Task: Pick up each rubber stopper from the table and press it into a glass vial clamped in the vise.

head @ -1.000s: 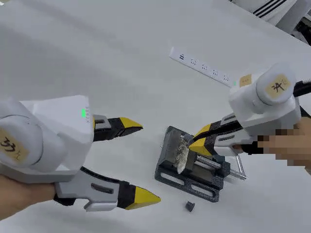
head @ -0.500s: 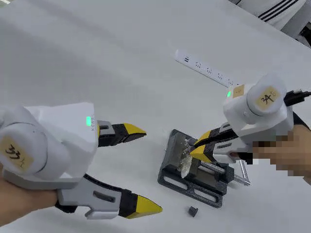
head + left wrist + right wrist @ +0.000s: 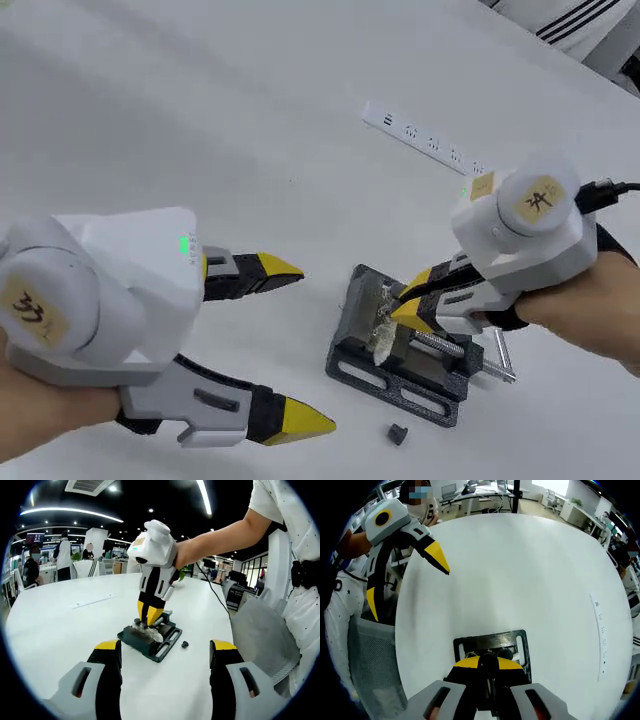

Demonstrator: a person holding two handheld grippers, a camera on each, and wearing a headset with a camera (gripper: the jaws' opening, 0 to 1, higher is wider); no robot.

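A black vise (image 3: 352,352) stands on the white table and clamps glass vials (image 3: 381,338). My right gripper (image 3: 404,301) points down onto the vial tops, its yellow tips shut on a small dark rubber stopper (image 3: 489,657) right above the vise (image 3: 492,641). In the left gripper view the right gripper (image 3: 149,616) stands upright over the vise (image 3: 161,645). A loose dark stopper (image 3: 397,434) lies on the table just in front of the vise, also seen as the stopper (image 3: 184,644) beside it. My left gripper (image 3: 297,345) hovers open to the left of the vise, holding nothing.
A white power strip (image 3: 420,135) lies on the table beyond the vise. The vise's screw handle (image 3: 497,357) sticks out to the right under my right gripper. The left gripper (image 3: 407,587) hangs open at the table's edge, near a grey mesh chair (image 3: 370,670).
The right gripper's body has tipped a little more upright over the vise, with its tips staying at the vial tops. The left gripper stays open in place. The camera has shifted slightly.
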